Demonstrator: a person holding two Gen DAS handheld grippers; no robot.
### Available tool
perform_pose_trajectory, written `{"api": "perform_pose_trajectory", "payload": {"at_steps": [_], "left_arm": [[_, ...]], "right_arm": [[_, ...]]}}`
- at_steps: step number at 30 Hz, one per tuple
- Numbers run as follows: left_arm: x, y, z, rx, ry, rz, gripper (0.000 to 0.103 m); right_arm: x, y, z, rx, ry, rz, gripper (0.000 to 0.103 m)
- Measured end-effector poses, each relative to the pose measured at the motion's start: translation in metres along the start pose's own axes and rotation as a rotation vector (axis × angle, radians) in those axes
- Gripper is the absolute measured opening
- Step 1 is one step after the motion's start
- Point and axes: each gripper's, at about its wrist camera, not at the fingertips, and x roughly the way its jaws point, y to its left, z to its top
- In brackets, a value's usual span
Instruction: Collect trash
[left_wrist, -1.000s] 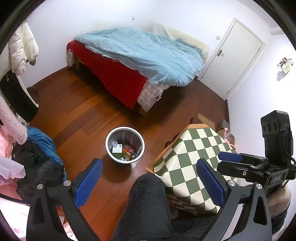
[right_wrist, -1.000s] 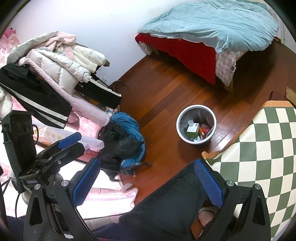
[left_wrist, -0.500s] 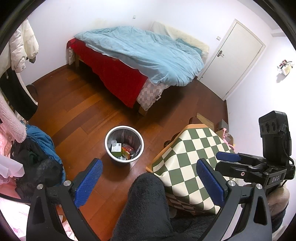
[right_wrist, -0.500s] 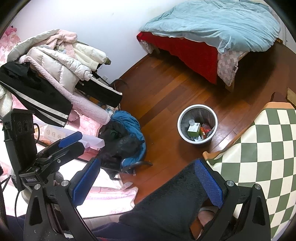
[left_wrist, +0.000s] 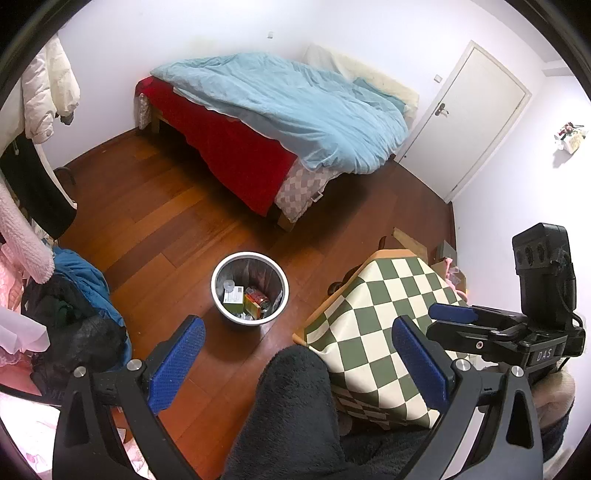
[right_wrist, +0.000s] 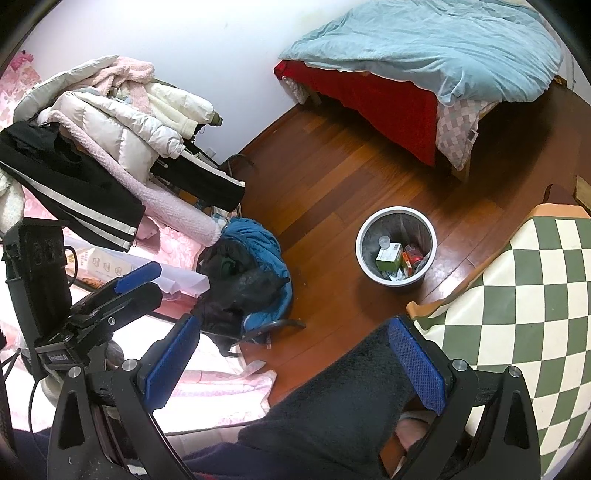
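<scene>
Left hand-held gripper (left_wrist: 295, 354), right hand-held gripper (right_wrist: 291, 354): both spread, empty, raised. Trash bin (left_wrist: 249, 288): on floor beside checkered bench (left_wrist: 388, 332), holding cartons; likely collection point.

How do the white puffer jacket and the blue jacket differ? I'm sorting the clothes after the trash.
The white puffer jacket lies high on the heaped clothes pile; the blue jacket is crumpled low down by the floor. The white puffer jacket is pale and quilted; the blue jacket is smooth-looking and partly covered by dark clothing. Both lie left of the bin, neither folded.
</scene>
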Motion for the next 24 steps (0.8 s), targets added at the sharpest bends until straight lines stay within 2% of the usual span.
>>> {"api": "perform_pose_trajectory", "payload": {"at_steps": [24], "left_arm": [[-0.0004,0.0,-0.0022,-0.018,0.003,0.002,0.103]], "right_arm": [[0.0054,0.0029,0.001,0.0,0.004,-0.002,0.103]]}}
